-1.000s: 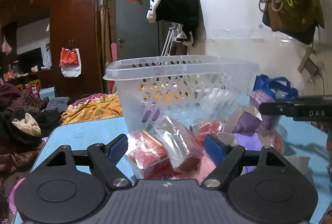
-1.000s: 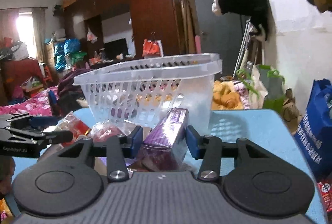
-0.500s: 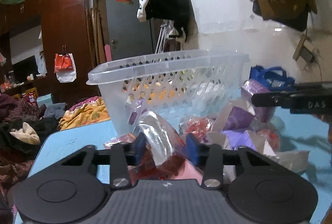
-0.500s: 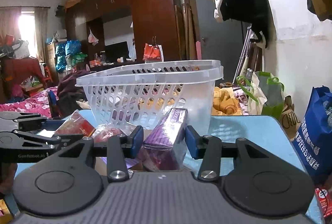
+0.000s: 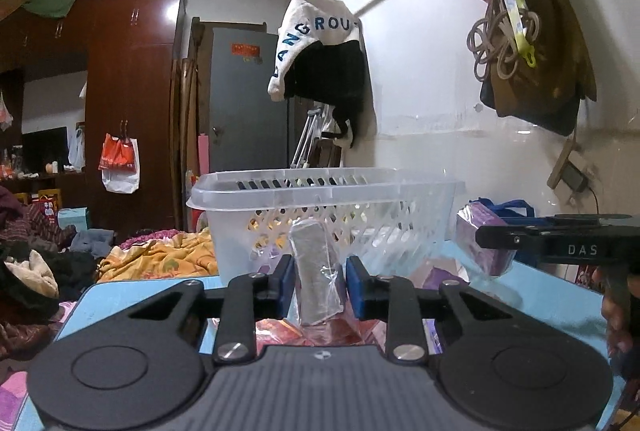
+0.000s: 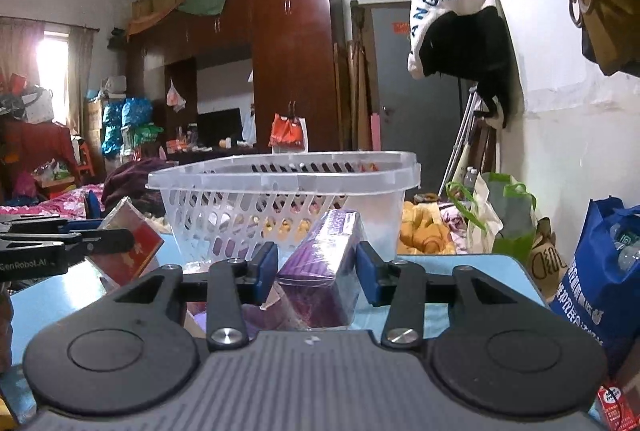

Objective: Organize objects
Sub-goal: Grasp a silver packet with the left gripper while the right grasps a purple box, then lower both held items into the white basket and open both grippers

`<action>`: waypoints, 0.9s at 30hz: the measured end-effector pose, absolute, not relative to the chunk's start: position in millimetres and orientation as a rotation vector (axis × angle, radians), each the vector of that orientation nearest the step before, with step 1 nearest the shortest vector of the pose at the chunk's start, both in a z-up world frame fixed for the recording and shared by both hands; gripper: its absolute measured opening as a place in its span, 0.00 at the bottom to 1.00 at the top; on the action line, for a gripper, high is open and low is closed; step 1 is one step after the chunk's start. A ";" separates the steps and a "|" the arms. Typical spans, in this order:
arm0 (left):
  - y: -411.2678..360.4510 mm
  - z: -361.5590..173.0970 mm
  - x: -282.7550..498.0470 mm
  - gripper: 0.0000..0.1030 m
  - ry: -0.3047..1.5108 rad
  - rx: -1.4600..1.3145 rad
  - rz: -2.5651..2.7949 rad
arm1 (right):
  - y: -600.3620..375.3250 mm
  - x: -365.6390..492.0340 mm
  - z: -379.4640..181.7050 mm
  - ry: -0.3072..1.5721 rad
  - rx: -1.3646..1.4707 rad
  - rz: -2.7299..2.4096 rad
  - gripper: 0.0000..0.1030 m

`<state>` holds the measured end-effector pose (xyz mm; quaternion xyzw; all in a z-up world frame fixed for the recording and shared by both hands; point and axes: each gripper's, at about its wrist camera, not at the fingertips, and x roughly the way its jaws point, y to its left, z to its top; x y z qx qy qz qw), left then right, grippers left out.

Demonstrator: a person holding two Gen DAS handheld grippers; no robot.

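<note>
Clear plastic wraps the one packet [image 5: 316,273] pinched between the blue pads of the left gripper [image 5: 318,285]; the packet stands upright at lower centre of the left wrist view, its face silvery from this side. In the right wrist view that same packet [image 6: 130,245] shows a red face at left of frame, clamped in the left gripper's black fingers [image 6: 80,241]. One white slotted basket [image 5: 324,191] sits behind it at mid-frame on the blue table [image 5: 140,291]; what lies inside cannot be made out. Red packets [image 5: 280,331] lie on the table under the left gripper, too overlapped to count.

One purple packet [image 6: 326,263] fills the centre of the right wrist view, tilted, squeezed between the two blue pads of the right gripper [image 6: 318,273], with the basket [image 6: 280,175] just behind it. From the left wrist view the right gripper [image 5: 496,237] comes in at the right edge, the purple packet [image 5: 478,239] held at its tip. More purple wrappers [image 6: 224,315] lie below, number unclear. One blue shopping bag [image 6: 600,271] stands at the right edge, beside the table [image 6: 460,263].
</note>
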<state>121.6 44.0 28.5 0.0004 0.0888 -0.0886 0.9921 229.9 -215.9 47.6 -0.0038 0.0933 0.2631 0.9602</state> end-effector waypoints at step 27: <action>60.5 96.5 124.7 0.30 0.031 -0.062 -0.200 | -216.3 232.4 100.5 0.075 -0.001 0.558 0.44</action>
